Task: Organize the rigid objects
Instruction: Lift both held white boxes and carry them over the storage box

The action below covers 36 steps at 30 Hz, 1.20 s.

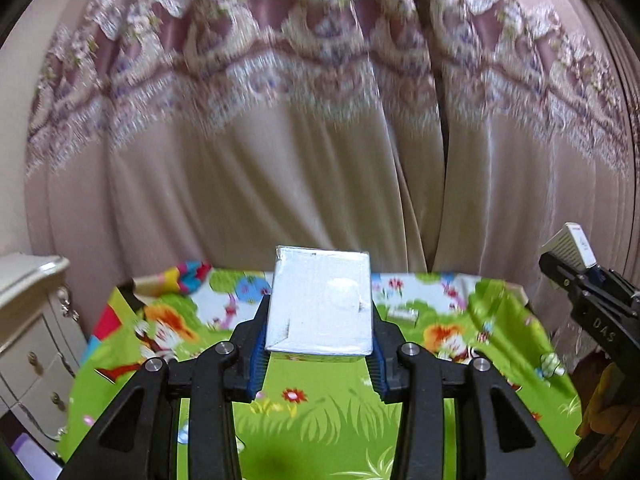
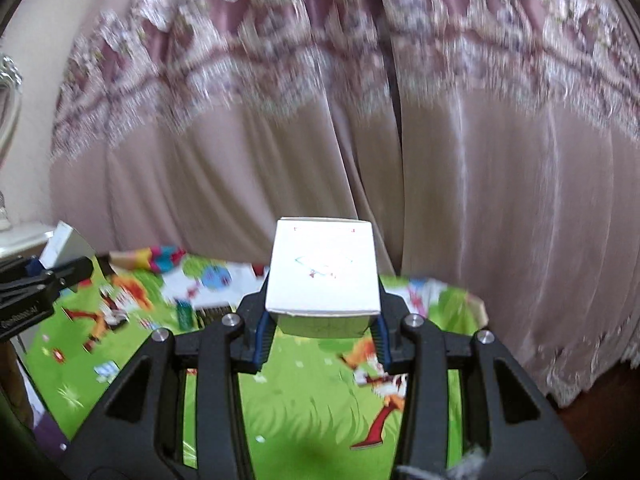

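A silver box (image 1: 320,304) is pinched by the left gripper (image 1: 320,340) above the mat (image 1: 320,412); a white box (image 2: 323,272) is clamped by the right gripper (image 2: 322,320) above it.

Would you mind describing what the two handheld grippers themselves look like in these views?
Both the left gripper and the right gripper are matte black, angular linkage frames with triangular cut-outs and round silver pivot bolts. The fingers carry ribbed blue pads on their inner faces. White lettering is printed on the side of each body, too blurred to read fully. No cables, hands or sleeves are visible.
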Tool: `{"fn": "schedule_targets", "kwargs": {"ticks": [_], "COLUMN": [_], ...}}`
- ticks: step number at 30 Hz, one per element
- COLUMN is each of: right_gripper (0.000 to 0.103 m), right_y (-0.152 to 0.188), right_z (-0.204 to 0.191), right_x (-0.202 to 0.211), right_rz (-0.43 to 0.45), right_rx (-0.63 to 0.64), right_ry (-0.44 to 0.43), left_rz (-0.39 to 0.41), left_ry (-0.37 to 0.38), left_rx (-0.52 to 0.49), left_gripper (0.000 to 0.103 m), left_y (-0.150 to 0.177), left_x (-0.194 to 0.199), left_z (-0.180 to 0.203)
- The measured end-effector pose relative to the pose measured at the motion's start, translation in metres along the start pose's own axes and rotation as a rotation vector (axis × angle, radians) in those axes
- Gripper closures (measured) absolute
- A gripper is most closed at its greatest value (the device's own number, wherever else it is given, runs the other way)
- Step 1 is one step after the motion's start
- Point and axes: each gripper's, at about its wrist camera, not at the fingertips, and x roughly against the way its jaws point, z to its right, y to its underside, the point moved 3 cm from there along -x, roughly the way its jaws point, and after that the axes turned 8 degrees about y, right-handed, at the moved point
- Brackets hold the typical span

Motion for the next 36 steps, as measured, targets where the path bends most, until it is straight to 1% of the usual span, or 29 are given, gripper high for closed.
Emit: {"fn": "schedule_targets", "kwargs": {"ticks": [3,6,10,16,24,29,36], "right_gripper": [0.058,0.058,0.058,0.058,0.058,0.058,0.058], "right_y": [-0.017,-0.027,-0.034,-0.045,-0.05,-0.05,-0.045], "right_z": [-0.004,-0.013,-0.026,-0.032,-0.048,-0.068,-0.107], "right_x": [0.023,0.049,0.063,0.082,0.091,0.098,0.106], "right_rz": [0.079,0.159,0.206,0.267,0.285,0.288,0.278], "right_rx": [-0.008,0.0,0.017,0.024,0.05,0.071,0.11], "right_ry": [0.003,0.001,-0.011,-0.019,-0.056,-0.114,-0.226], "left_rz": [0.068,0.121,0.153,0.183,0.19,0.184,0.185], "left_ry": [-0.017,-0.034,-0.041,-0.055,-0.078,-0.11,-0.185], "left_rx": [-0.018,-0.034,-0.051,-0.054,-0.052,-0.034,0.009], "left_gripper": [0.061,0.061,0.061,0.061,0.061,0.061,0.061], "left_y": [-0.015,-0.022,-0.027,-0.029,-0.023,-0.018,-0.007], "left_x": [0.025,0.043,0.057,0.073,0.085,0.093,0.113], "left_z": [-0.001,-0.002,-0.001,-0.005,-0.014,-0.03,-0.064]}}
